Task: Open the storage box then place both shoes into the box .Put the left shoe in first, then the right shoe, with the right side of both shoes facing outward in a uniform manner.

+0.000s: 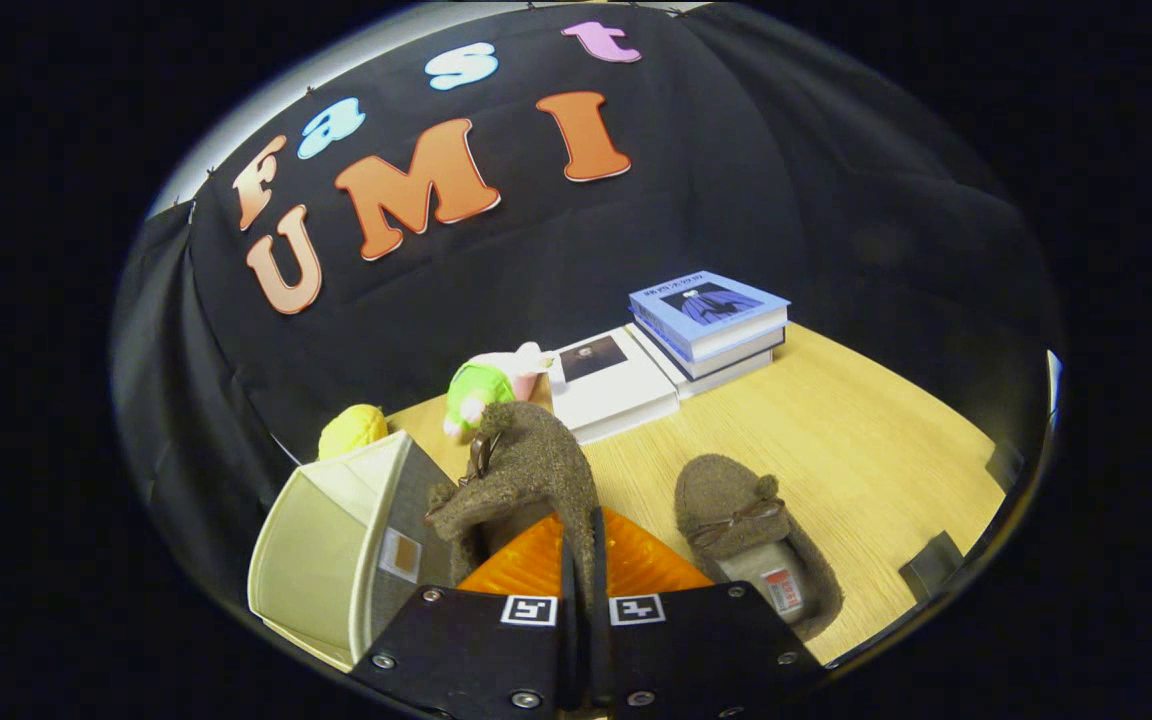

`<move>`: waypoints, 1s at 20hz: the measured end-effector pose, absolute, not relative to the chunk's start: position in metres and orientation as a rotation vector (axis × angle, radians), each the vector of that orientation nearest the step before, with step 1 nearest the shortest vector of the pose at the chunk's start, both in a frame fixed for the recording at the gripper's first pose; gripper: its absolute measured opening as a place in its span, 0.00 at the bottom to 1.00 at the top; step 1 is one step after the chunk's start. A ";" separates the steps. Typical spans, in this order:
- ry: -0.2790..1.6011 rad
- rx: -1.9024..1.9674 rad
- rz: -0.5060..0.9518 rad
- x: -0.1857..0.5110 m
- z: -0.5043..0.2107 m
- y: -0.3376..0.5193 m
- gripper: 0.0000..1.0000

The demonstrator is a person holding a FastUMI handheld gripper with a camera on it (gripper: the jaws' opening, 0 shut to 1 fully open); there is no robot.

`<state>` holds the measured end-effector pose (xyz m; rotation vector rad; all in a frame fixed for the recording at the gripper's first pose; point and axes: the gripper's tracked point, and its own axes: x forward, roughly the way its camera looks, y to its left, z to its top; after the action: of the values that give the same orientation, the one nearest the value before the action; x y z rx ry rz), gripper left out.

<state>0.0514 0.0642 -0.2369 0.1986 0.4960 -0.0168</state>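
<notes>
One shoe (pixel 526 470) in clamped tongs (pixel 583 570) above wooden table (pixel 866 450).

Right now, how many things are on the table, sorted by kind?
Shoes: 2, one clamped in the gripper at, one lying at
Books: 3
Storage box: 1
Soft toys: 2
Total: 8

Fuzzy felt-like shoes (pixel 526 470), matt wood-grain table (pixel 836 430), smooth matt storage box (pixel 316 550), glossy-covered paper books (pixel 711 310)
</notes>
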 end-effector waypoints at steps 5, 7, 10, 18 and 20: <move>0.436 0.216 0.028 0.051 -0.193 0.100 0.05; 0.418 0.217 0.055 0.051 -0.180 0.120 0.05; 0.413 0.235 0.106 0.049 -0.171 0.154 0.05; 0.470 0.246 0.210 0.041 -0.198 0.247 0.05; 0.486 0.236 0.212 0.039 -0.208 0.260 0.05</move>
<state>0.0385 0.2602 -0.2084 0.2363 0.4862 0.2118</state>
